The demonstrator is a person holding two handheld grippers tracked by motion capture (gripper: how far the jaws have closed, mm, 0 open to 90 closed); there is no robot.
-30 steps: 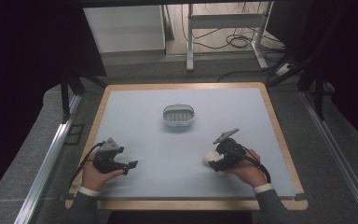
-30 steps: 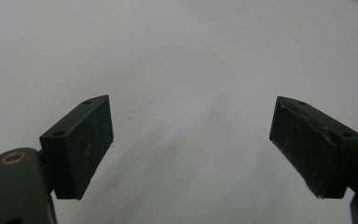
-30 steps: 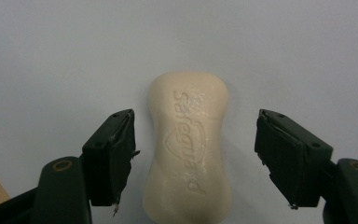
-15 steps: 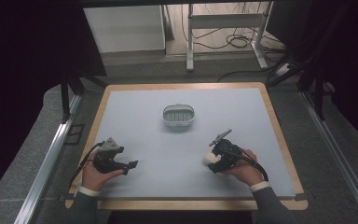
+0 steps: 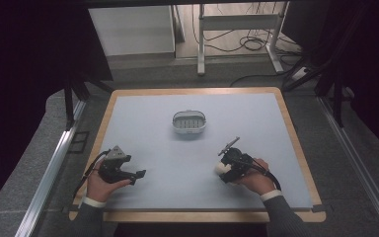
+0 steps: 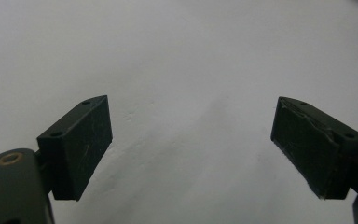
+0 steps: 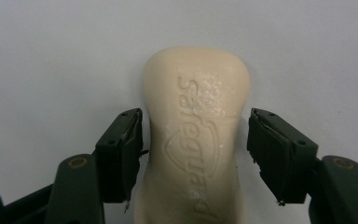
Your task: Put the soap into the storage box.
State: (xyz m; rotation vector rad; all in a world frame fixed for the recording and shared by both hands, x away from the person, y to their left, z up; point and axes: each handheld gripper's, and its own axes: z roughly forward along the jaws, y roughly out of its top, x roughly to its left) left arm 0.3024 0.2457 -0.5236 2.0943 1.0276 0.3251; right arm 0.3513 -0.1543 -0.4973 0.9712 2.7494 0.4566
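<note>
Sitting between the pads of the right gripper point(image 7: 195, 154): a cream soap bar point(image 7: 196, 135), lengthwise along the jaws, embossed lettering facing up, rounded far end reaching past the fingertips. Closing in just now, the jaws, with the soap between them; left pad point(image 7: 123, 149) standing right against the bar's side, right pad point(image 7: 272, 154) lying just beside it with a thin gap showing, so not yet pressing on both sides. Lying flat on the pale grey mat point(image 7: 51, 56) under the jaws. From above, showing as a pale lump at the tip of the right gripper point(image 5: 226, 170), the right hand point(image 5: 254, 177) gripping the tool behind it.

Resting off to the far side of the mat, well apart from the right gripper: the left gripper point(image 5: 137, 174), held by the left hand point(image 5: 101, 180). Standing wide apart, its jaws point(image 6: 191, 149), nothing but bare mat lying between them.

Sitting farther out, ahead of both grippers and roughly between them: a small oval soap dish point(image 5: 189, 122), well apart from the bar.
</note>
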